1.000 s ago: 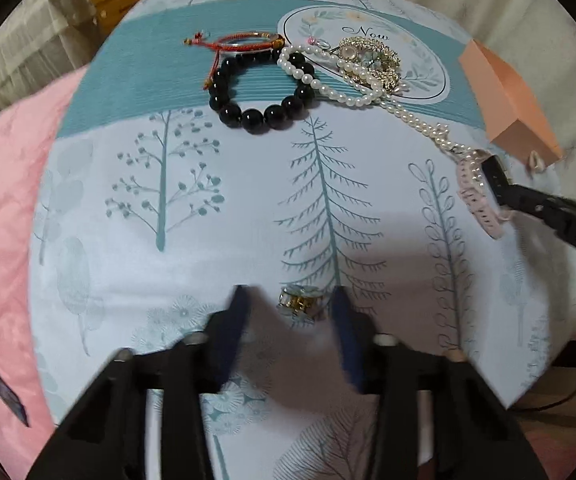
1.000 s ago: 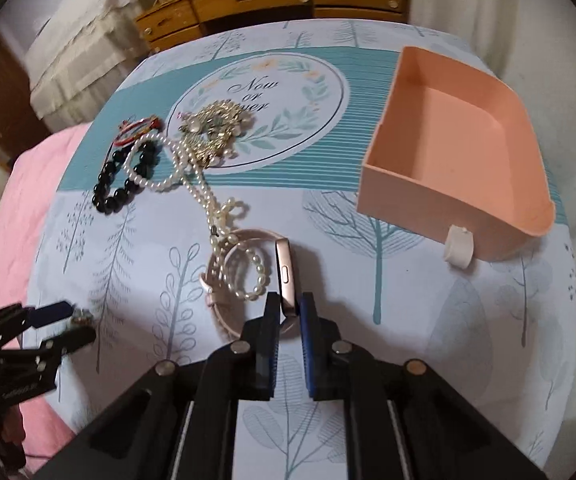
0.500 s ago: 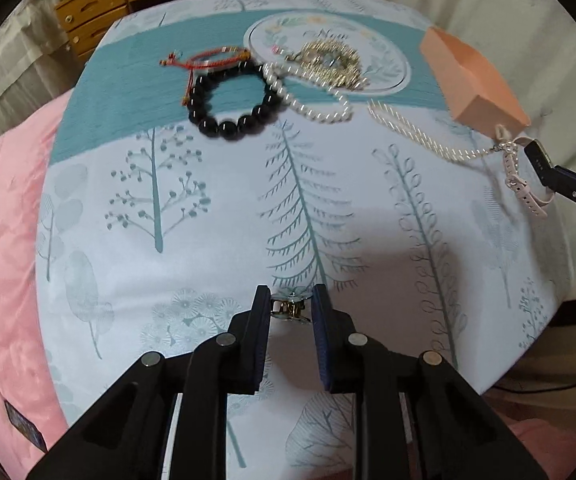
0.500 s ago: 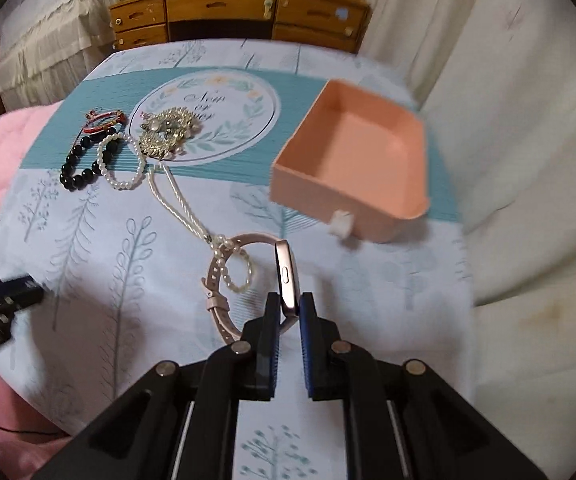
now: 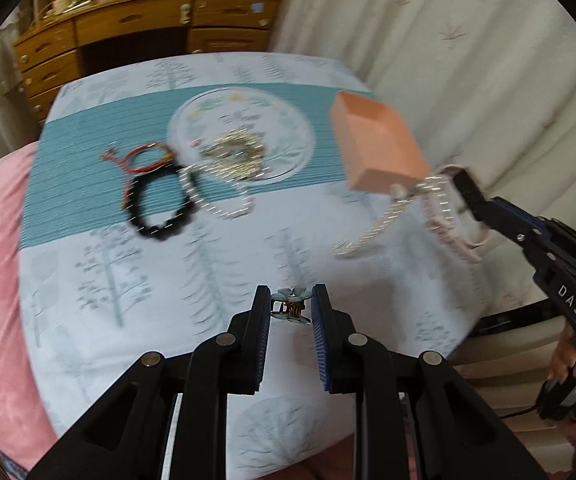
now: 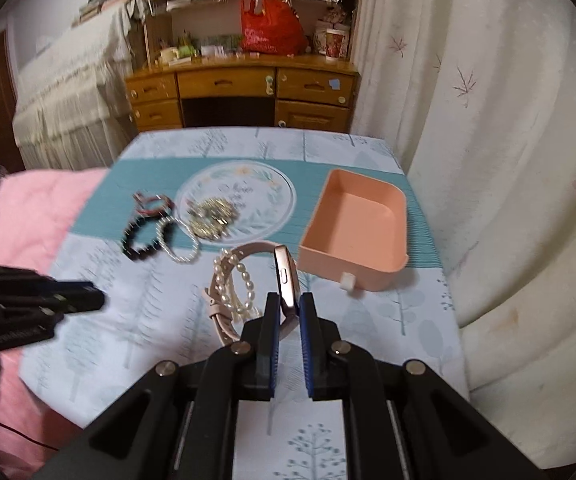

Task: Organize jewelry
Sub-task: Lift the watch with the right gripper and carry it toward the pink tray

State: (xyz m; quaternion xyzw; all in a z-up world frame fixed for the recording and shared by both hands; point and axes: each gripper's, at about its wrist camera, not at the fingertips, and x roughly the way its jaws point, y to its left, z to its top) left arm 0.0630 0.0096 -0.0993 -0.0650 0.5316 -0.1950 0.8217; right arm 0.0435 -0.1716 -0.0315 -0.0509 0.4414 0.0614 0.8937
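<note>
Two hand-held grippers hang above a bed spread with a tree-print cloth [image 6: 160, 320].

The right gripper [image 6: 287, 312] is nearly closed, its pads pinching the edge of a watch [image 6: 286, 280], a slim rose-gold case on a pale pink strap. The case stands on edge between the jaws, and the strap loops away ahead and to the left. A pearl strand [image 6: 234, 284] is tangled over the strap and hangs from it. In the left wrist view that strand dangles clear of the cloth.

The left gripper [image 5: 291, 308] has just been closing. Its jaws now stand a little apart, clamped on a small clip [image 5: 291, 307], gold metal with a pale flower on top, held off the cloth.

Ahead and to the right of the watch sits an empty peach tray [image 6: 402, 216]. Ahead and to the left, on the cloth, lie a black bead bracelet [image 6: 140, 240], a red cord bracelet [image 6: 152, 204], a pearl bracelet [image 6: 176, 240] and a heap of gold chain [image 6: 212, 216].

Judged handling: the watch is light and its case is stiff and smooth, so it may slip; the case edge is the firmest hold. The strap is soft and swings. The pearls are loose, snag easily and could drop off or pull other pieces. The clip is tiny, hard and springy, best held across its body.

Writing: white letters "DAS" on the right gripper's body. The round print on the cloth holds script too blurred to read.
</note>
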